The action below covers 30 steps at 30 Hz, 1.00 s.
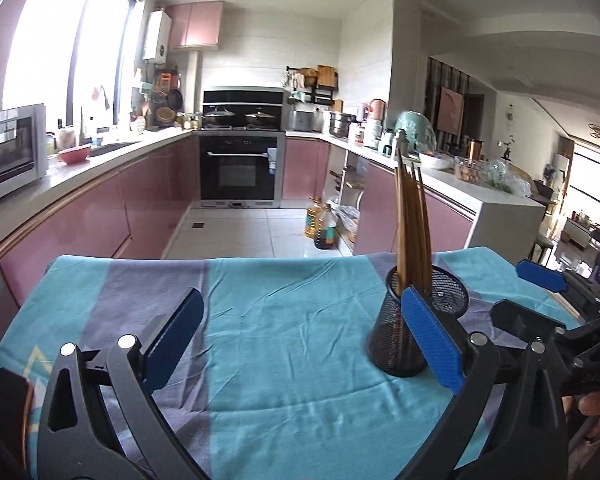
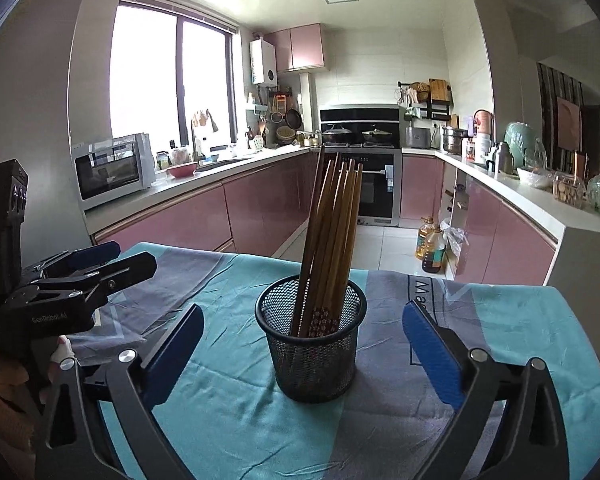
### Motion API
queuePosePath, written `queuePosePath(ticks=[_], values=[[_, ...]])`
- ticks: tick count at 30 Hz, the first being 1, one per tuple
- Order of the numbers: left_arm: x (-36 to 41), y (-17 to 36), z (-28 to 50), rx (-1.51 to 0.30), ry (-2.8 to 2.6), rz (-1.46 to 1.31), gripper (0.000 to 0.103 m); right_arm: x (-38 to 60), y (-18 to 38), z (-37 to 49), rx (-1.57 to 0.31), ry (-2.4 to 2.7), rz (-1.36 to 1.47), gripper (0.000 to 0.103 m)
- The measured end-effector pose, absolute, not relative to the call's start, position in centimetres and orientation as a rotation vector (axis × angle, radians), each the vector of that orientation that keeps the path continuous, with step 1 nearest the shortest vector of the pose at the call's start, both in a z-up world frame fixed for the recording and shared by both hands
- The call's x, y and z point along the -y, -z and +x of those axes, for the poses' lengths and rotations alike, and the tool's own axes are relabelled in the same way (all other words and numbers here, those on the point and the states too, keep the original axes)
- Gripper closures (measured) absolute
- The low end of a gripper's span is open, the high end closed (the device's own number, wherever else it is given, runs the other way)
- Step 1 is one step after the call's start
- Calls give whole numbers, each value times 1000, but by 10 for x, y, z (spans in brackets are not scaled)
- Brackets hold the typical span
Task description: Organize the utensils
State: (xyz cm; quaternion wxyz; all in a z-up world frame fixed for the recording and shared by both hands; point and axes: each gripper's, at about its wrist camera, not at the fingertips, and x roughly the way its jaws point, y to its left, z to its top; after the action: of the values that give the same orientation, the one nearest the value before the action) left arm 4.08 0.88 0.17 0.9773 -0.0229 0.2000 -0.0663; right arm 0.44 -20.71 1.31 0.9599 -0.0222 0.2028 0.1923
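A black mesh cup [image 2: 312, 352] stands upright on the teal and grey cloth [image 2: 228, 292], holding several wooden chopsticks [image 2: 332, 240] that lean against its rim. My right gripper [image 2: 303, 316] is open wide, with the cup straight ahead between its blue pads [image 2: 428, 352] and neither pad touching it. In the left wrist view the same cup [image 1: 416, 320] with its chopsticks [image 1: 414, 232] sits just beyond the right-hand pad. My left gripper [image 1: 300, 300] is open with only cloth between its fingers. Each gripper shows at the edge of the other's view.
The cloth-covered table [image 1: 260, 420] ends at a far edge, with kitchen floor beyond it. Oil bottles [image 2: 430, 246] stand on the floor by pink cabinets. A person's hand [image 2: 60, 354] holds the left gripper's handle.
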Motion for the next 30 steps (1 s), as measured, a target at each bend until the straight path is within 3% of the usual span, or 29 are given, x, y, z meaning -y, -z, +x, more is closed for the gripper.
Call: queuePosePath(ticks=[30], values=[[-19, -18, -46, -233, 44, -12, 6, 193, -23, -51, -237, -293, -35, 7]])
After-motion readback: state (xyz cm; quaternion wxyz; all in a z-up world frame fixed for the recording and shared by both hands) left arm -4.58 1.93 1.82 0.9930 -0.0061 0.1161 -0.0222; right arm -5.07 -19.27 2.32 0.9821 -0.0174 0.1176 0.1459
